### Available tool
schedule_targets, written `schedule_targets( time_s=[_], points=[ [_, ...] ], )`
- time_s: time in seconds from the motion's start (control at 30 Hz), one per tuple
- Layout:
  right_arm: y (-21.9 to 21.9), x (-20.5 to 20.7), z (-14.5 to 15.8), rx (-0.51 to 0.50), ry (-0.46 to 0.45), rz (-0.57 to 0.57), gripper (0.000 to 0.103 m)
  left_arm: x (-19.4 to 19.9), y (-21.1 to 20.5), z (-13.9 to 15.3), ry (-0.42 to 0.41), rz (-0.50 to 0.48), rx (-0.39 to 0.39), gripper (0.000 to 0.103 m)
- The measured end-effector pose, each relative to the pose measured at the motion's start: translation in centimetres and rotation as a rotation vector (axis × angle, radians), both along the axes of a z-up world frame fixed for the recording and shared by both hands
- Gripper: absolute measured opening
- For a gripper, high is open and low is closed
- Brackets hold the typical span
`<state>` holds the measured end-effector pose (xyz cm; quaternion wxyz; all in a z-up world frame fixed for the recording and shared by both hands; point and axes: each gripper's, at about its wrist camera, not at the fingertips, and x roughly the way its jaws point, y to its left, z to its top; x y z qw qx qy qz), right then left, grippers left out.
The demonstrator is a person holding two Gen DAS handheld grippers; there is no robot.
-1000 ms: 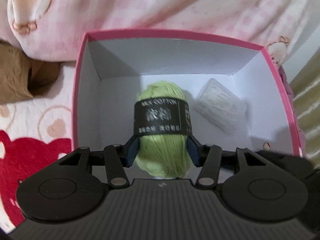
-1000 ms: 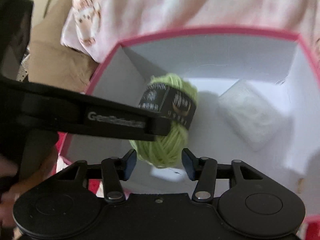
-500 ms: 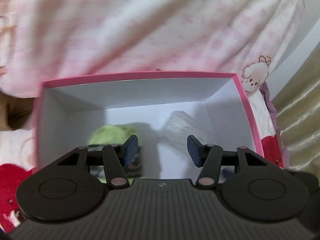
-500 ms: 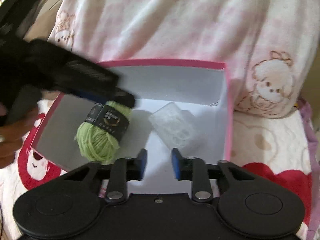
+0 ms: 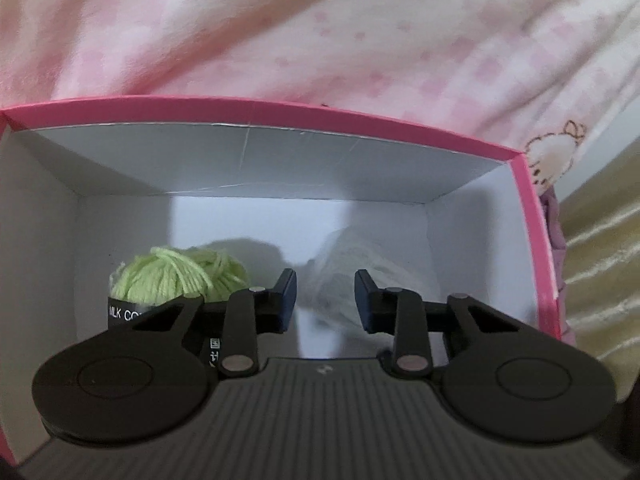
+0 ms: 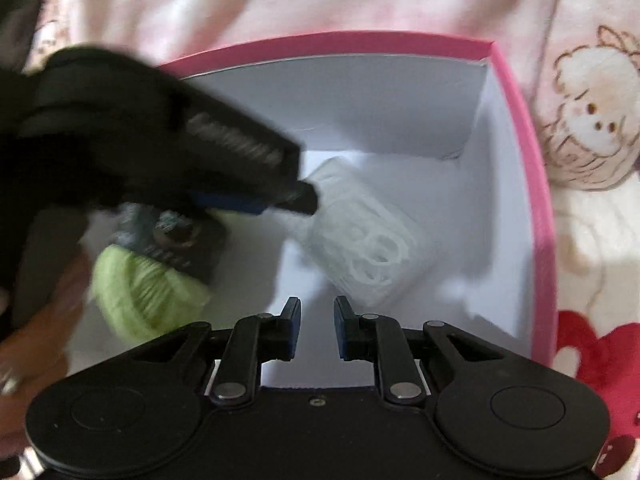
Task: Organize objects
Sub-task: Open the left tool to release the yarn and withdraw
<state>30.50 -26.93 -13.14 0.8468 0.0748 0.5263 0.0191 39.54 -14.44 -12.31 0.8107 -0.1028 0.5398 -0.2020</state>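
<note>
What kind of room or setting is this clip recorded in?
Probably a bedroom, on a bed: the pink box sits on cartoon-print bedding, with a soft pink quilt bunched behind it.

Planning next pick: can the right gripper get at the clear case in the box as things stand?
Probably yes. The clear case lies uncovered on the box floor just ahead of the right gripper. The left gripper tip overhangs its far corner, and the right gripper is shut, so open first.

Soft indoor light, fisheye bending at edges, motion blur, grey shadows inside box (image 5: 256,112)
</note>
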Motion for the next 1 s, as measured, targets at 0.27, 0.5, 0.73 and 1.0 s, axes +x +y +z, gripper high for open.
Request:
schedule_targets(
  time_s=[0.27, 0.5, 0.73, 1.0],
  points=[
    [-0.2, 2.0, 0.6, -0.013, -0.003, -0.049, 0.02, 0.0, -0.2, -0.2, 0.004, -0.008, -0.041, 0.03],
    [-1.4, 2.8, 1.1, 0.002, -0.012, -0.09, 0.02, 0.8, -1.2, 0.4, -0.007, 0.01, -0.038, 0.03],
    [-0.5, -0.4, 2.9, -0.005, -0.106, 0.001, 0.028, -1.1, 0.2, 2.4, -0.049, -0.01, 0.019, 0.033],
    [0.2, -6.0, 9.0, -0.033, -0.185, 0.029, 0.051, -6.5, 2.6, 8.4, -0.11, -0.086, 0.089, 0.052]
  ],
)
